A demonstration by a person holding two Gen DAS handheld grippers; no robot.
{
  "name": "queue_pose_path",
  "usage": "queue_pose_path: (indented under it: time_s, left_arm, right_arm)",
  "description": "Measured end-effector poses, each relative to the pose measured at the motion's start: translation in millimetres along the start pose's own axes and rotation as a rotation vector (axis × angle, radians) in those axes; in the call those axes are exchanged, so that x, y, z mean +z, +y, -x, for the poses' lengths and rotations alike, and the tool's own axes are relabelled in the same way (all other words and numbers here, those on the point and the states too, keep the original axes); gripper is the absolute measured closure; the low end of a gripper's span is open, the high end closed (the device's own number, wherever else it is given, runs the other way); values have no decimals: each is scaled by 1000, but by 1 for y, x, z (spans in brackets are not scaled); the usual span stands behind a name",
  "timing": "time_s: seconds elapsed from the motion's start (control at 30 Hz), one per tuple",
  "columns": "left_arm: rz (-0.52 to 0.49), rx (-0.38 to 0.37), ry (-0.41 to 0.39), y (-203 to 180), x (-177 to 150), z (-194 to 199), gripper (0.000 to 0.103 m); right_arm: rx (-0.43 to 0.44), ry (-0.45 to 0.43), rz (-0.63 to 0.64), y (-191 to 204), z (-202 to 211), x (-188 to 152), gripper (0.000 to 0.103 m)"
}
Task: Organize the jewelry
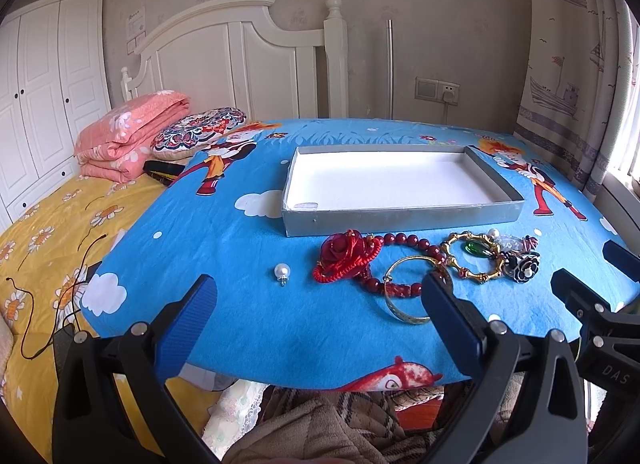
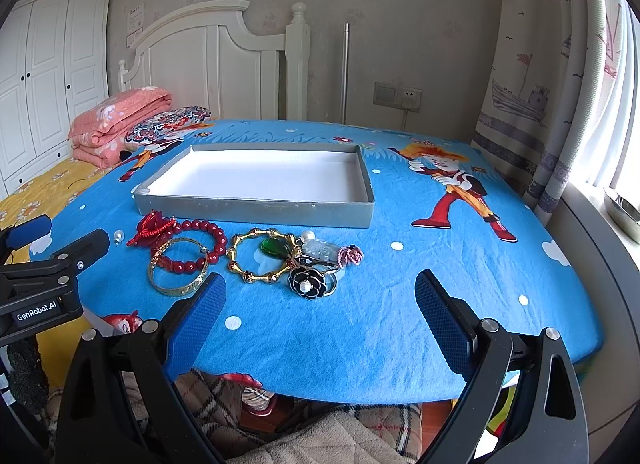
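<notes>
Both blue-padded grippers, left gripper (image 1: 320, 304) and right gripper (image 2: 320, 300), are hovering spread wide, grasping nothing. Shallow grey cardboard tray with white lining (image 2: 256, 210) is sitting on the blue cartoon-print tablecloth (image 2: 400, 304); red bead bracelet (image 2: 204, 244), gold bangle (image 2: 178, 278), gold bamboo-link bracelet (image 2: 260, 256) and black flower brooch (image 2: 307, 282) are lying clustered just before it.

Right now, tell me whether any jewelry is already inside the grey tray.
No. The grey tray shows only its bare white lining; the red bead bracelet and other pieces lie on the blue cloth in front of it.
</notes>
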State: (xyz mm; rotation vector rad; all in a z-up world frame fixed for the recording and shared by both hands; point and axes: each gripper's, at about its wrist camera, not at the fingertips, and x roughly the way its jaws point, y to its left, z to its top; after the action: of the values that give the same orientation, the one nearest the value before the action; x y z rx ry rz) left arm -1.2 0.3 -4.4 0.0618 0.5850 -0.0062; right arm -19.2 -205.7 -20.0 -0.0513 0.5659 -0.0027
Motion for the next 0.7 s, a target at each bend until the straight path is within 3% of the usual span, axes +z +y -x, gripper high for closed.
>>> queue_pose_path:
  time_s: [0.57, 0.7]
  left_arm:
    - [17, -5, 18, 5, 0, -1, 4]
    - [39, -53, 20, 11, 0, 2, 4]
  right_arm:
    - [2, 2, -2, -1, 0, 1, 14]
    - [9, 0, 2, 2, 0, -1, 14]
